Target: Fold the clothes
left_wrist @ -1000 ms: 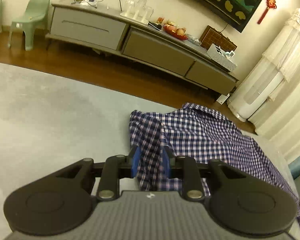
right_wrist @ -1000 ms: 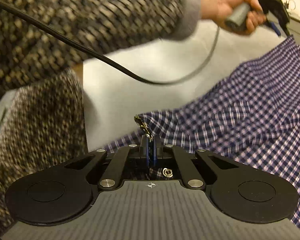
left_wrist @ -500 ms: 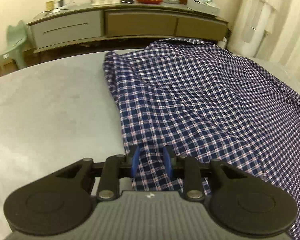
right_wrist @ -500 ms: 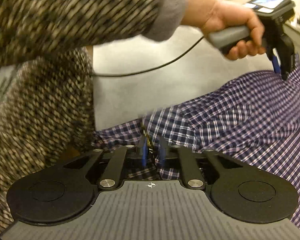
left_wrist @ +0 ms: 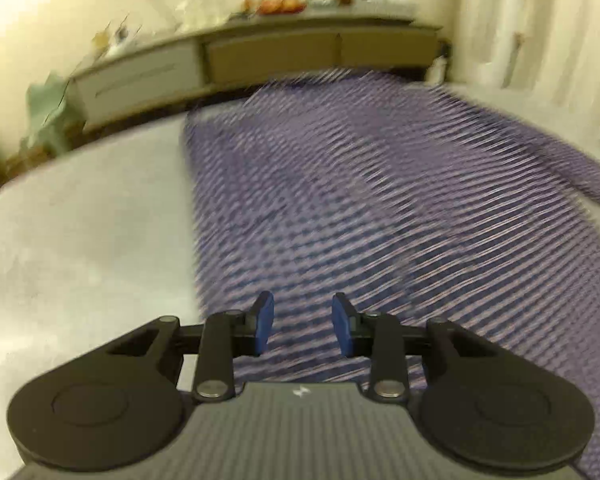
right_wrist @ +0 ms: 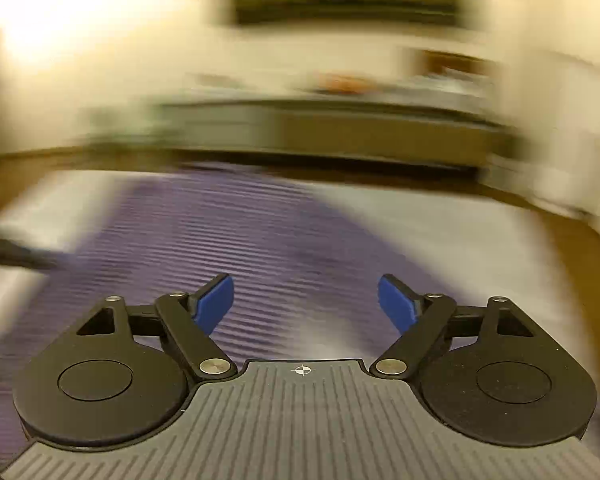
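Shirt (left_wrist: 380, 208) seemingly beyond both grippers' empty, parted jaws.

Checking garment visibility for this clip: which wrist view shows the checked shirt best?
The left wrist view. The checked shirt fills most of the frame there, spread across the grey surface, with its left edge traceable despite some blur. The right wrist view shows only a heavily smeared purple patch of it, its check pattern lost.

- blue-and-white checked fabric shirt (left_wrist: 380, 208): check smeared to purple stripes by blur
- flat pale grey surface (left_wrist: 84, 232) under shirt
- left gripper (left_wrist: 302, 325): black body, blue pads
- right gripper (right_wrist: 305, 301): same black, blue pads
- long grey-and-brown low cabinet (left_wrist: 260, 56)
- mint green plastic chair (left_wrist: 46, 108)
- cream walls
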### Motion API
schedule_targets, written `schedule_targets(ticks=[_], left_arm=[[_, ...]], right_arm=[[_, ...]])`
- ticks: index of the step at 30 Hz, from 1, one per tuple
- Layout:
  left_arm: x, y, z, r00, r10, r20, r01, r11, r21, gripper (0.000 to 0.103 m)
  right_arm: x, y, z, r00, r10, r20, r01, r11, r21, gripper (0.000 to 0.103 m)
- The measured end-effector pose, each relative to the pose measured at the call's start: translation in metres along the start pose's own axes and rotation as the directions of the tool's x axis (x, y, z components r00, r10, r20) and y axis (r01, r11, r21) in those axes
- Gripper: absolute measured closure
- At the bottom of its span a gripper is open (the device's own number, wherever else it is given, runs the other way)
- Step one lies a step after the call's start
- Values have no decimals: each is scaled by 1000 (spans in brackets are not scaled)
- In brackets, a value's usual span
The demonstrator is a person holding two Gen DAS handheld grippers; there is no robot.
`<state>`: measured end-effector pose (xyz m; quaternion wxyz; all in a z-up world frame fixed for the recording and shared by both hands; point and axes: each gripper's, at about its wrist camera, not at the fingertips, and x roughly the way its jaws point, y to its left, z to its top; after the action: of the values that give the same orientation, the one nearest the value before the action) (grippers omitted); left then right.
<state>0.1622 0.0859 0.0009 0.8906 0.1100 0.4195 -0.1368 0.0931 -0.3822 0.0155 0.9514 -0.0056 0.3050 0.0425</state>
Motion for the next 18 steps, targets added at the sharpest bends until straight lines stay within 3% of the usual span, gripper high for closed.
schedule_targets(ticks=[4,8,12,15,18], left_arm=[[-24,-79,30,997,-55,54,45,984,172,60],[-33,-182,43,980,-187,64,154,927,343,56],[-30,-285,36,957,-287,33,233,835,498,52],[-23,-356,22,946,-323,30,236,748,620,48],[-12,-411,11,938,-345,40,217,673,707,45]], right_arm=[[5,-46,-30,996,-78,-47,80,996,39,21],[10,-90,-61,985,-146,-95,154,985,73,23],[14,-134,-91,966,-212,-146,228,968,102,22],[18,-167,-114,948,-259,-184,283,951,122,24],[21,-172,-122,968,-186,-169,212,965,153,38]])
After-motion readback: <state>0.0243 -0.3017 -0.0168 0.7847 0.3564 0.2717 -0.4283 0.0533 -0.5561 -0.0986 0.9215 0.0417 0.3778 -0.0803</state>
